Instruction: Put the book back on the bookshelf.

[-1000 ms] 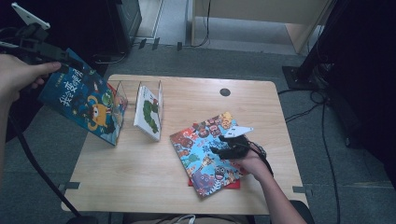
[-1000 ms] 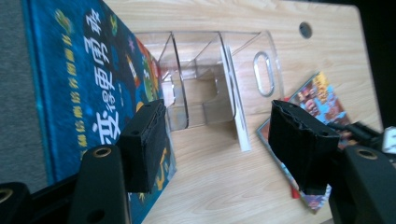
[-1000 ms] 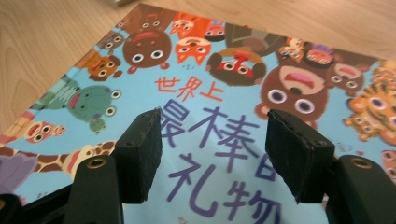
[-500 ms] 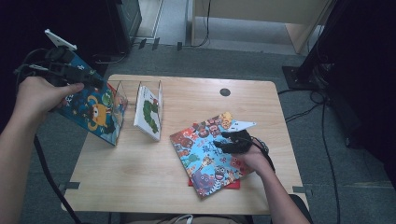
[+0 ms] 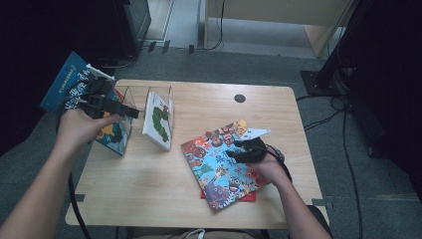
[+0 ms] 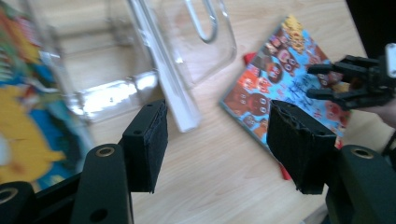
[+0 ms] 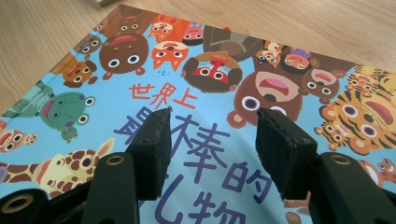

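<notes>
Left tool (image 5: 133, 112), jaws apart and empty, sits upper left by the clear rack (image 5: 130, 94), lined up for slotting. Right tool (image 5: 234, 151), jaws just narrowing around nothing, pins your animal book (image 5: 219, 169) flat on the counter (image 5: 149, 189), centre right.

Bare tabletop (image 5: 149, 179) front-left open; clear rack (image 5: 149, 107) blocks rear-left corner.

Glossy paper animal book (image 7: 205, 154); matt wooden table (image 5: 149, 189); clear plastic stand (image 6: 187, 42).

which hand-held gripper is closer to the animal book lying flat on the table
Right. The right hand-held gripper sits directly over the animal book, jaws open above its cover. The left hand-held gripper is across the table by the clear rack.
</notes>
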`<move>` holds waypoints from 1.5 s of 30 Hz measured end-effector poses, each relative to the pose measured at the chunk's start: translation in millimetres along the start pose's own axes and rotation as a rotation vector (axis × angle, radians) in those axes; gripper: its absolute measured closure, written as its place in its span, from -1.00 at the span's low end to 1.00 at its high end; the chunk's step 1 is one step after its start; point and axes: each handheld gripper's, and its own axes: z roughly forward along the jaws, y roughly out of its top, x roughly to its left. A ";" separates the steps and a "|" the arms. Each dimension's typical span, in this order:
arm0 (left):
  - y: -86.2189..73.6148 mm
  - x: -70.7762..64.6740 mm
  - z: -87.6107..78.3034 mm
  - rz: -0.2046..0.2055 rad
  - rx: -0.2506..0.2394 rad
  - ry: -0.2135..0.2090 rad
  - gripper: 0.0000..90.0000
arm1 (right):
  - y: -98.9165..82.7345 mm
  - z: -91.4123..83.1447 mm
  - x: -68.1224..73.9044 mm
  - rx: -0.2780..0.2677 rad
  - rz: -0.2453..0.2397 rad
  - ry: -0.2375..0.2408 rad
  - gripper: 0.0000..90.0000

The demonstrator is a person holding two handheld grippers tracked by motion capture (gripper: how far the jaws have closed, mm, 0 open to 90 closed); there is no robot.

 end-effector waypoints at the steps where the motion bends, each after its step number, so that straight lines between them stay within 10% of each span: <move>1: -2.3 -2.0 3.7 0.010 -0.001 -0.004 -0.12 | -0.3 0.2 0.1 -0.003 0.000 0.002 0.01; 22: -44.5 -21.1 84.2 0.101 0.012 -0.053 -0.11 | -8.2 -7.5 -6.7 -0.006 0.048 -0.012 0.05; 45: -44.6 -43.2 153.1 0.248 0.050 -0.113 -0.05 | -37.6 -37.9 -5.5 -0.030 0.090 -0.086 0.09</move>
